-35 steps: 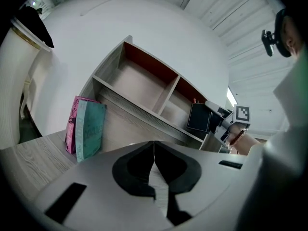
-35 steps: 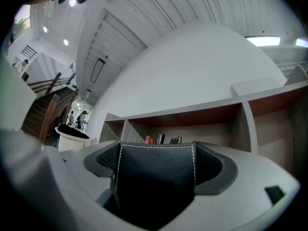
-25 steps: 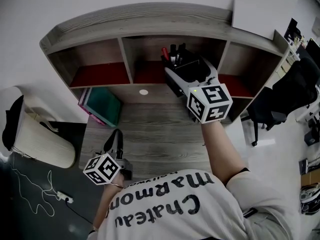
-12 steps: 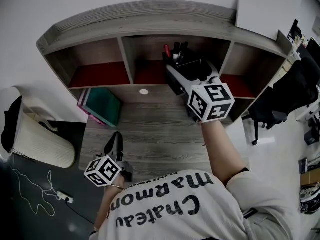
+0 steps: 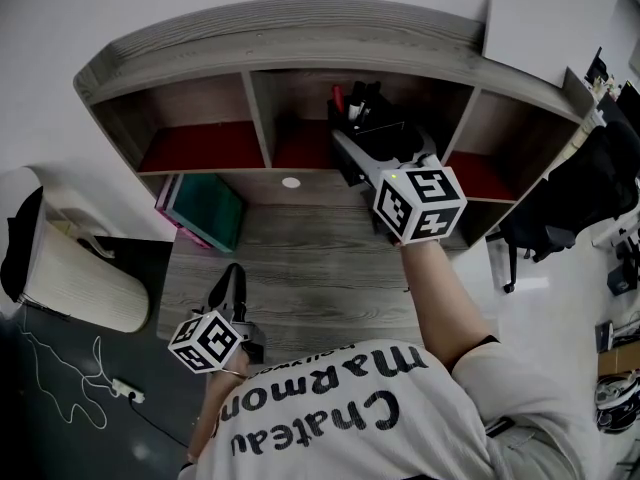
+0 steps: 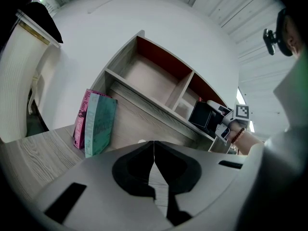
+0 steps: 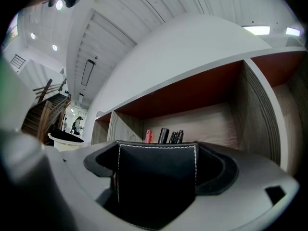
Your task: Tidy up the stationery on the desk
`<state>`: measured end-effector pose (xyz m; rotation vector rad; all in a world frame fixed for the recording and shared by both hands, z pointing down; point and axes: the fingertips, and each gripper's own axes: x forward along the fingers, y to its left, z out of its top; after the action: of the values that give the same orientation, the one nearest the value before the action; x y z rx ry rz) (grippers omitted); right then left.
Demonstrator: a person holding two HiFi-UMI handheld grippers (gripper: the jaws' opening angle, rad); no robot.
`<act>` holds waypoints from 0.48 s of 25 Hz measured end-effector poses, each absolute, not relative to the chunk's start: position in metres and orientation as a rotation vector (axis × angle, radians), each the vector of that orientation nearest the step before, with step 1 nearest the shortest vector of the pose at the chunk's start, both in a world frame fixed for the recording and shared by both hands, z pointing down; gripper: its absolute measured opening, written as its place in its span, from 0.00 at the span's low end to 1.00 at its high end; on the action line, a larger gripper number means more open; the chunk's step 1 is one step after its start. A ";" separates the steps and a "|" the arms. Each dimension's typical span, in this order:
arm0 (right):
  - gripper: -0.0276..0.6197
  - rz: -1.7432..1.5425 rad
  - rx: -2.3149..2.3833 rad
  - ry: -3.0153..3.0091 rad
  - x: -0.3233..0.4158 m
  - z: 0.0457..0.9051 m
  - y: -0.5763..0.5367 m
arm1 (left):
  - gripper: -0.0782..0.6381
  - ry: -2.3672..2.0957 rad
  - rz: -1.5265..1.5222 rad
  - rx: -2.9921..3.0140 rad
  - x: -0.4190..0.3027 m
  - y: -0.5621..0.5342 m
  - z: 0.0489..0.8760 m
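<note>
My right gripper (image 5: 378, 146) is shut on a black leather pen holder (image 7: 156, 170) with white stitching, held at the mouth of the middle shelf compartment (image 5: 300, 143). Several pens (image 7: 164, 135), one red and the others black, stand up out of the pen holder (image 5: 372, 128). My left gripper (image 5: 232, 280) hangs low over the near left of the wooden desk (image 5: 300, 258), shut with nothing between its jaws. In the left gripper view the left gripper (image 6: 154, 153) points at the shelf, and the pen holder (image 6: 204, 117) shows far off.
A teal book (image 5: 205, 211) and a pink one (image 5: 165, 200) lean at the desk's back left, below the left compartment (image 5: 195, 143). A small white disc (image 5: 291, 182) lies on the desk. A cream bin (image 5: 70, 268) stands left, an office chair (image 5: 560, 208) right.
The right gripper with the pen holder has edged slightly toward the middle compartment. The left gripper has stayed where it was.
</note>
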<state>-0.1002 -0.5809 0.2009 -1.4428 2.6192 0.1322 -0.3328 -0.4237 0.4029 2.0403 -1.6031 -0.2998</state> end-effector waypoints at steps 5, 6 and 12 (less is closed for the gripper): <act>0.75 0.130 -1.440 2.623 -0.102 0.202 -0.584 | 0.13 -1.599 -0.296 2.037 -0.332 -0.427 0.404; 0.75 0.130 -1.439 2.623 -0.102 0.203 -0.584 | 0.13 -1.597 -0.295 2.037 -0.332 -0.427 0.404; 0.75 0.137 -1.439 2.622 -0.104 0.204 -0.585 | 0.13 -1.590 -0.300 2.043 -0.330 -0.430 0.403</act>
<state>-0.1039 -0.5848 0.2041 -1.4390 2.6225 0.1372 -0.3298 -0.4302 0.4029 2.0428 -1.5904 -0.3001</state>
